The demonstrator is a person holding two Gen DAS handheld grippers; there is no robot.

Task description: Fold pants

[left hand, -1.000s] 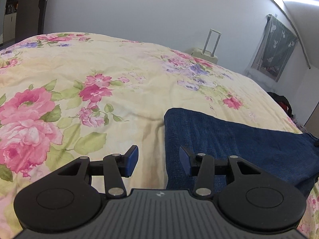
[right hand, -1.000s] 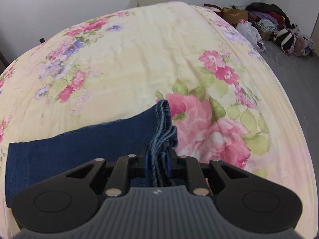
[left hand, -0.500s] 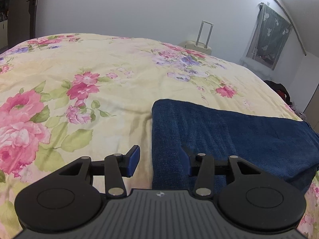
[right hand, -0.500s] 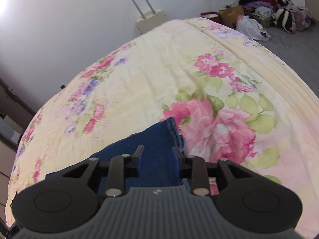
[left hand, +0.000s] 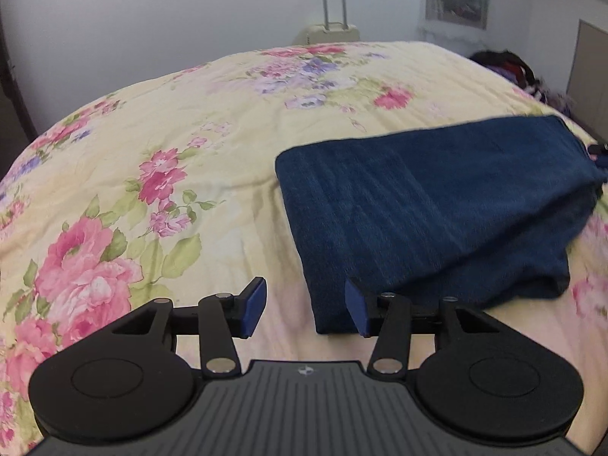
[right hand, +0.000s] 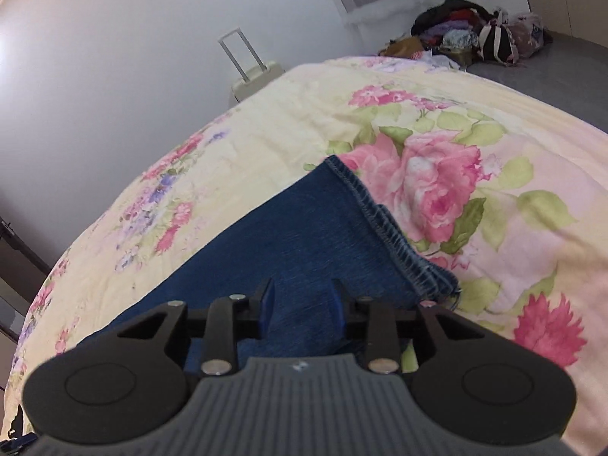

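Dark blue denim pants (left hand: 429, 205) lie folded in a long band on a floral bedspread (left hand: 159, 159). In the left wrist view my left gripper (left hand: 304, 309) is open and empty, just above the bed at the near left corner of the pants, its right fingertip (left hand: 355, 306) over the fabric edge. In the right wrist view the pants (right hand: 300, 235) show their stitched hem end (right hand: 380, 216). My right gripper (right hand: 302, 304) is open above the denim, holding nothing.
A cream suitcase (left hand: 328, 30) stands against the white wall behind the bed; it also shows in the right wrist view (right hand: 252, 76). A pile of bags and clothes (right hand: 478, 34) lies on the grey floor to the right of the bed.
My right gripper has let go of the pants hem, opened and lifted back. My left gripper stayed open and swung its view rightward, toward the suitcase.
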